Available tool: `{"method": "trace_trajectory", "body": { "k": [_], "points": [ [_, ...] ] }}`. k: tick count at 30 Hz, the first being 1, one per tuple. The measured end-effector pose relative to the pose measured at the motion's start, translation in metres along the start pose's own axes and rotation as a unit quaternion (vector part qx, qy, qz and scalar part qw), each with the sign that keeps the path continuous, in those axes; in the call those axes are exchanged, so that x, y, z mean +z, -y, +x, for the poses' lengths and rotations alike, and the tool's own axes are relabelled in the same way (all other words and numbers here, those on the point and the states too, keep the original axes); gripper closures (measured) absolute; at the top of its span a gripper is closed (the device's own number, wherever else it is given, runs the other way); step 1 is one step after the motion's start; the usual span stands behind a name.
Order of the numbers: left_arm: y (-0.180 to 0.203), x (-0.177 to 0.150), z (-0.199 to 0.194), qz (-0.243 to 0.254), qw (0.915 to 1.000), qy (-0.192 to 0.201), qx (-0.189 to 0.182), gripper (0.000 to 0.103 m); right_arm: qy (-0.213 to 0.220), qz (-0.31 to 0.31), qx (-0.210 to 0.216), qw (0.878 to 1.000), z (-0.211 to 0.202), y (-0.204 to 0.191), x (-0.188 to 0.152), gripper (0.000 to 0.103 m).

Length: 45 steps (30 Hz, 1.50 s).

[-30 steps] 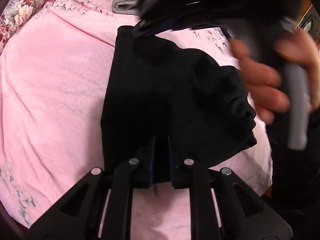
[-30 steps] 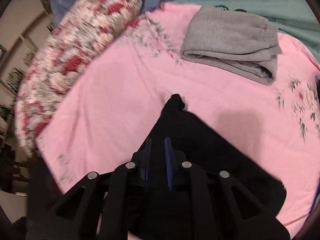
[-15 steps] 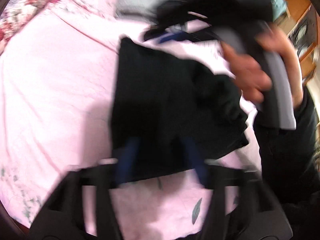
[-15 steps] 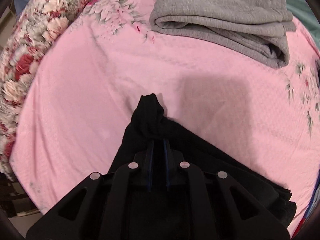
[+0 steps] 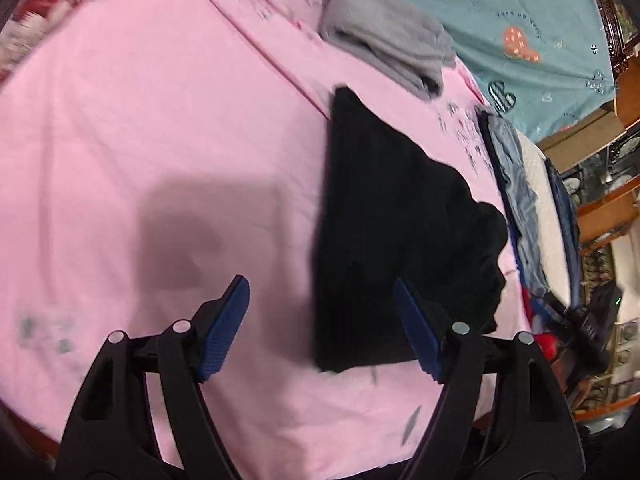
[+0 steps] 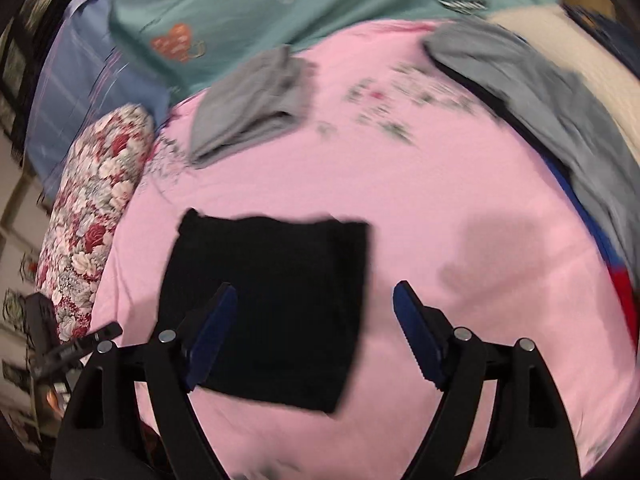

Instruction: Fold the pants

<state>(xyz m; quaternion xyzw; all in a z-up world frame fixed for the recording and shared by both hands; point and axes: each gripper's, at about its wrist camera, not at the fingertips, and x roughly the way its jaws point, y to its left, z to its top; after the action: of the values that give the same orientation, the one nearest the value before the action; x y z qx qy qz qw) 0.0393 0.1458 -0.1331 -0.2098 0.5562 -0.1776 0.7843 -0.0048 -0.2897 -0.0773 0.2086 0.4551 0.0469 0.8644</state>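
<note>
We had just spread both jaws wide and let go, so the folded black pants (image 6: pixel 268 304) lay on the pink bedspread (image 6: pixel 440 200), partly under our right gripper (image 6: pixel 314 300), beside our left gripper (image 5: pixel 320 292).

Black pants (image 6: pixel 268 304): matt soft cloth, seen under the right gripper (image 6: pixel 314 336). Pink bedspread (image 6: pixel 420 208) beyond: matt woven cloth. Gripper pads (image 6: pixel 416 336): ribbed blue; arms matt black plastic.

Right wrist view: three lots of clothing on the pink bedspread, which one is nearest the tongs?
The folded black pants, lying flat just ahead of the open right tongs. The folded grey garment and the grey-blue pile lie farther off.
</note>
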Motion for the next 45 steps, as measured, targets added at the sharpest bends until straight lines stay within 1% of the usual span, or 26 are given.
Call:
{"method": "trace_trajectory", "body": {
  "k": [1, 2, 3, 5, 7, 8, 12, 15, 16, 19, 21, 22, 26, 28, 30, 31, 32, 35, 37, 38, 39, 40, 41, 42, 43, 45],
  "points": [
    [0.002, 0.005, 0.013, -0.005, 0.9998, -0.021, -0.007, 0.027, -0.002, 0.020, 0.004, 1.000, -0.006, 0.017, -0.015, 0.022],
    [0.006, 0.011, 0.025, -0.005, 0.9996, -0.028, -0.006, 0.026, -0.005, 0.037, 0.011, 0.999, -0.008, 0.026, -0.028, 0.022],
    [0.011, 0.016, 0.029, 0.006, 0.9997, -0.022, 0.005, 0.025, -0.009, 0.051, 0.018, 0.999, -0.011, 0.035, -0.037, 0.022],
    [0.021, 0.027, 0.043, 0.017, 0.9992, -0.035, 0.007, 0.023, -0.013, 0.056, 0.029, 0.998, -0.014, 0.039, -0.050, 0.022],
    [0.029, 0.043, 0.059, 0.022, 0.9970, -0.067, -0.029, 0.020, -0.012, 0.039, 0.033, 0.999, -0.015, 0.032, -0.054, 0.022],
    [0.033, 0.051, 0.063, 0.023, 0.9966, -0.070, -0.036, 0.017, -0.012, 0.030, 0.036, 0.999, -0.014, 0.025, -0.054, 0.022],
    [0.047, 0.070, 0.080, 0.042, 0.9944, -0.078, -0.058, 0.012, -0.021, 0.008, 0.056, 0.998, -0.006, 0.012, -0.055, 0.022],
    [0.049, 0.068, 0.082, 0.061, 0.9930, -0.067, -0.075, 0.011, -0.041, -0.003, 0.058, 0.997, 0.011, 0.001, -0.053, 0.022],
    [0.047, 0.065, 0.081, 0.066, 0.9921, -0.060, -0.088, 0.011, -0.045, -0.007, 0.060, 0.997, 0.015, -0.002, -0.052, 0.022],
    [0.038, 0.062, 0.079, 0.054, 0.9891, -0.058, -0.124, 0.011, -0.042, -0.012, 0.051, 0.998, 0.031, -0.008, -0.041, 0.022],
    [0.035, 0.061, 0.079, 0.048, 0.9878, -0.060, -0.136, 0.012, -0.046, -0.007, 0.039, 0.998, 0.044, -0.005, -0.032, 0.022],
    [0.034, 0.062, 0.080, 0.043, 0.9874, -0.061, -0.139, 0.015, -0.051, -0.002, 0.036, 0.998, 0.053, -0.002, -0.027, 0.022],
    [0.027, 0.062, 0.081, 0.031, 0.9836, -0.073, -0.162, 0.016, -0.088, 0.029, 0.042, 0.995, 0.088, 0.015, -0.011, 0.021],
    [0.022, 0.058, 0.080, 0.029, 0.9800, -0.085, -0.178, 0.017, -0.086, 0.038, 0.056, 0.994, 0.093, 0.020, -0.006, 0.020],
    [0.019, 0.055, 0.078, 0.027, 0.9772, -0.091, -0.190, 0.018, -0.098, 0.043, 0.090, 0.990, 0.097, 0.023, -0.003, 0.020],
    [0.018, 0.055, 0.078, 0.028, 0.9764, -0.092, -0.193, 0.019, -0.111, 0.056, 0.125, 0.984, 0.101, 0.027, -0.002, 0.020],
    [0.018, 0.055, 0.078, 0.028, 0.9759, -0.093, -0.196, 0.020, -0.118, 0.067, 0.145, 0.980, 0.103, 0.029, -0.002, 0.020],
    [0.022, 0.062, 0.087, 0.025, 0.9752, -0.108, -0.192, 0.022, -0.130, 0.074, 0.189, 0.970, 0.109, 0.034, 0.000, 0.020],
    [0.030, 0.068, 0.095, 0.031, 0.9740, -0.117, -0.191, 0.022, -0.139, 0.090, 0.218, 0.962, 0.119, 0.037, 0.002, 0.027],
    [0.034, 0.069, 0.098, 0.036, 0.9749, -0.118, -0.185, 0.025, -0.143, 0.085, 0.211, 0.963, 0.122, 0.032, 0.005, 0.032],
    [0.037, 0.069, 0.097, 0.042, 0.9792, -0.110, -0.165, 0.033, -0.146, 0.076, 0.212, 0.963, 0.126, 0.025, 0.006, 0.034],
    [0.039, 0.067, 0.097, 0.047, 0.9836, -0.104, -0.140, 0.061, -0.146, 0.063, 0.212, 0.964, 0.131, 0.017, 0.008, 0.036],
    [0.042, 0.065, 0.097, 0.054, 0.9859, -0.101, -0.122, 0.067, -0.143, 0.050, 0.197, 0.969, 0.131, 0.011, 0.009, 0.047],
    [0.044, 0.062, 0.094, 0.058, 0.9873, -0.094, -0.114, 0.069, -0.138, 0.031, 0.173, 0.975, 0.129, 0.004, 0.009, 0.066],
    [0.048, 0.058, 0.087, 0.064, 0.9894, -0.078, -0.104, 0.071, -0.133, 0.022, 0.154, 0.979, 0.129, 0.001, 0.008, 0.068],
    [0.065, 0.050, 0.071, 0.098, 0.9909, -0.046, -0.079, 0.073, -0.115, 0.012, 0.134, 0.984, 0.121, -0.001, 0.005, 0.073]
  ]
}}
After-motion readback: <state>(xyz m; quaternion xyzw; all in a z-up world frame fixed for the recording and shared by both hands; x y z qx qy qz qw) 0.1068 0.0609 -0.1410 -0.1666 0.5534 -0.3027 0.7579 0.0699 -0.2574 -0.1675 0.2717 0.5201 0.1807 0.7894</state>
